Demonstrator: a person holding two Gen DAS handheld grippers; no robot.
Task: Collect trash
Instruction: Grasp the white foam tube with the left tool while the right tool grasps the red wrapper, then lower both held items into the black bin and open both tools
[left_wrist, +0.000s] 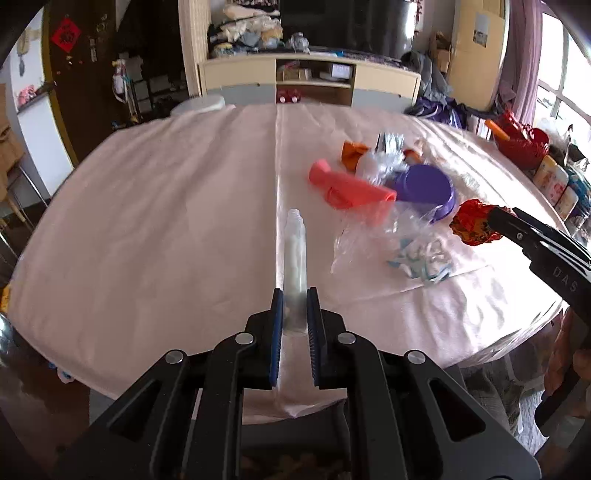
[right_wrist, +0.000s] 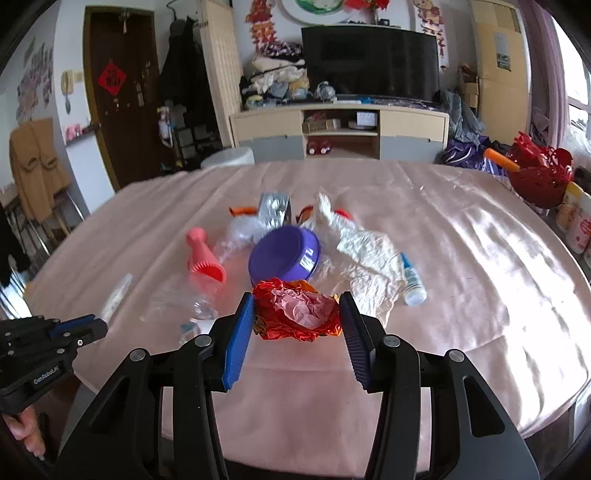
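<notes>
Trash lies heaped near the middle of the bench (right_wrist: 461, 258), which is draped in a pale pink cloth. The left tool (left_wrist: 295, 295) has its blue pads squeezed tight on the base of a clear slim bottle (left_wrist: 295, 251), neck pointing away. The right tool (right_wrist: 297, 306) stands about half open with a crumpled red and gold wrapper (right_wrist: 295, 314) gripped between its pads.

Just behind the wrapper sits an upturned purple bowl (right_wrist: 284, 254) with a white label too blurred to read. Left of it lies a coral plastic handle (right_wrist: 203, 258); to its right, crumpled white paper (right_wrist: 365, 254) and a small blue-capped bottle (right_wrist: 412, 284). Behind the bowl stands a silver foil packet (right_wrist: 273, 208).

The letters "DAS" can be made out on the right tool's body in the left wrist view. "GenRobot.AI" reads on the left tool's side in the right wrist view. A red diamond with a dark character hangs on the brown door (right_wrist: 114, 99).

Only the right wrist view shows the white paper, the blue-capped bottle and the dark television (right_wrist: 369, 62). Only the left wrist view shows a clear plastic bag (left_wrist: 373, 232) with blue-printed scraps beside it.
</notes>
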